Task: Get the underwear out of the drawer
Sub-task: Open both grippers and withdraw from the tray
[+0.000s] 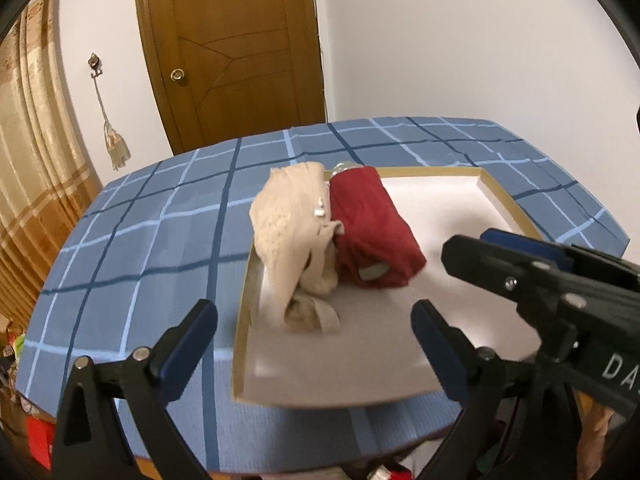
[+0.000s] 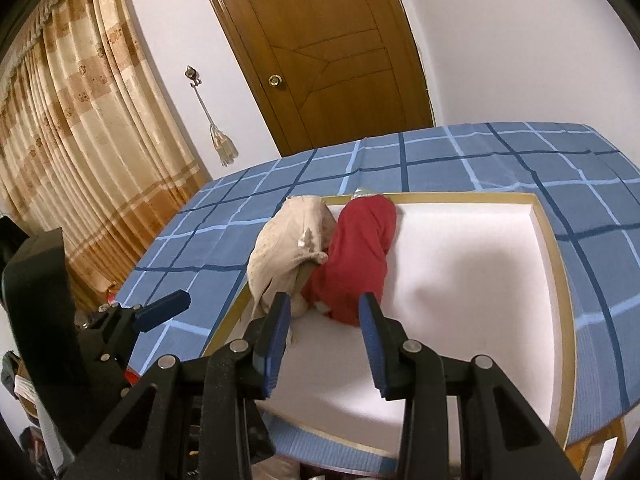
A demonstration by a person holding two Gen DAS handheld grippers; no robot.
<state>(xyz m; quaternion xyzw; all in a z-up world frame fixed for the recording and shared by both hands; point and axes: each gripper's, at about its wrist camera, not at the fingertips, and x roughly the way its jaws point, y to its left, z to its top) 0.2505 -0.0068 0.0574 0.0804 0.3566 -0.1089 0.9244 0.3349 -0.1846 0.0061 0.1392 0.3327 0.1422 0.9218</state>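
While both garments sit bunched at the drawer's (image 1: 504,190) far-left corner, my left gripper (image 1: 316,334) hangs spread wide and empty, angled down, with the beige underwear (image 1: 290,236) straight ahead, draped over the left rim. The red underwear (image 2: 356,248) touches it on the right, a roll with its long axis running away from me. My right gripper (image 2: 324,340) is narrowed partway, nothing between the pads, lined up just short of the red roll's near end. I'd say right is nearer red, left nearer beige. Both hands are tilted down, over the near edge.
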